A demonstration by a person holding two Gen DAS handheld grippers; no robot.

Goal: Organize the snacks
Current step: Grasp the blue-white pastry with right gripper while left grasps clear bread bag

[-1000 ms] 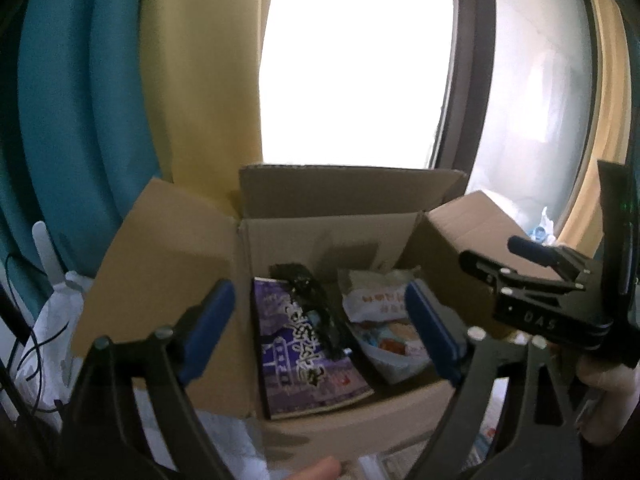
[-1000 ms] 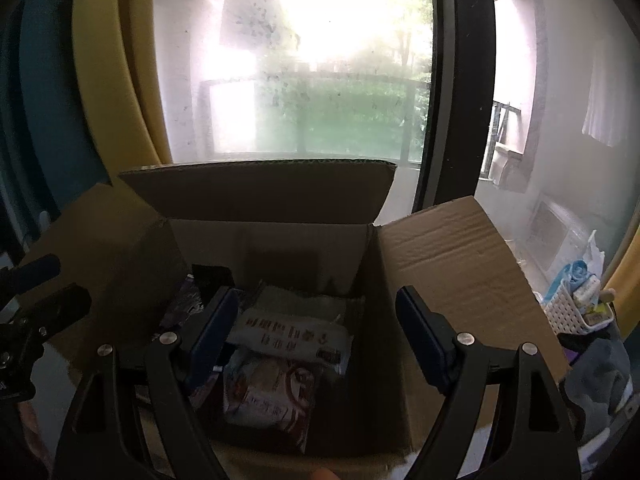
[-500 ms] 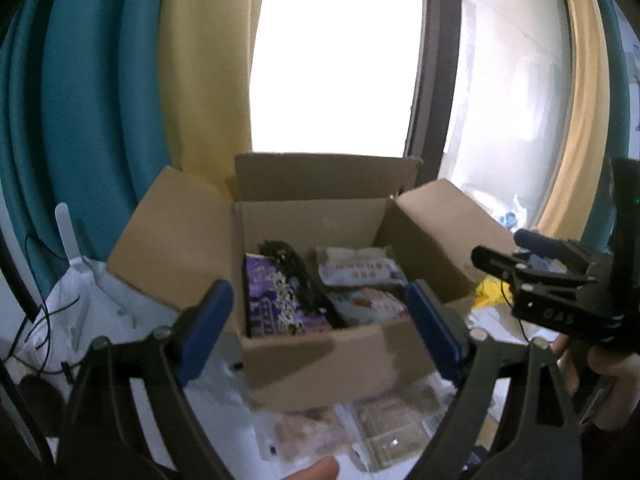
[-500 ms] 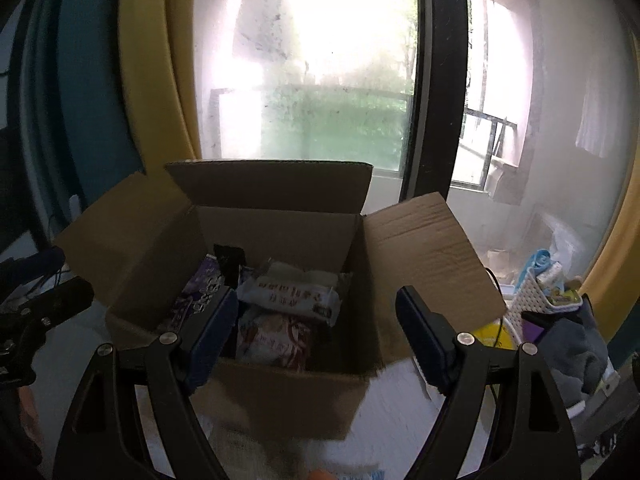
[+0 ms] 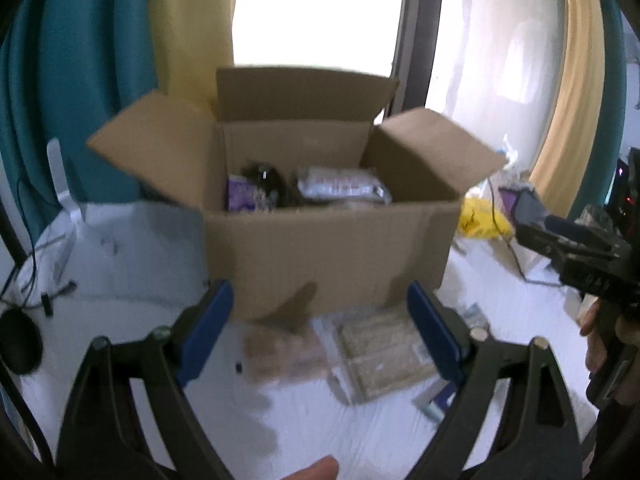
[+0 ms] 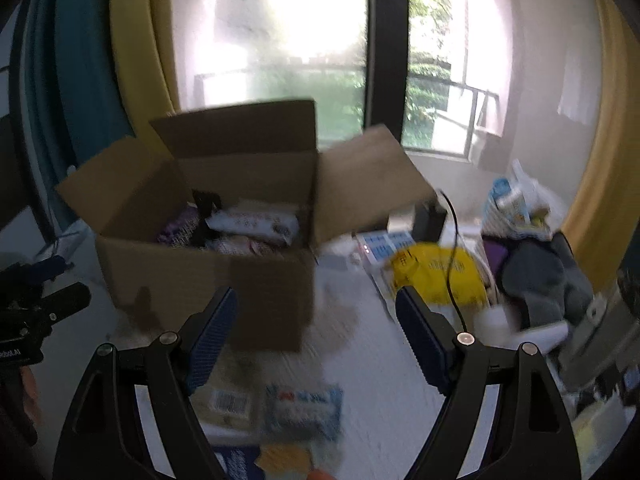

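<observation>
White tabletop (image 5: 132, 320) has an open cardboard box (image 5: 324, 256) sitting on it. Few flat snack packs (image 5: 380, 352) lie right in front, plus a yellow bag (image 6: 440, 276) off to the right.

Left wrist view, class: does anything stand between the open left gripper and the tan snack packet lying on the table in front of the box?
Nothing visible does. The left gripper is open and empty, and the tan snack packet lies flat on the white table just beyond its fingertips, in front of the cardboard box.
</observation>
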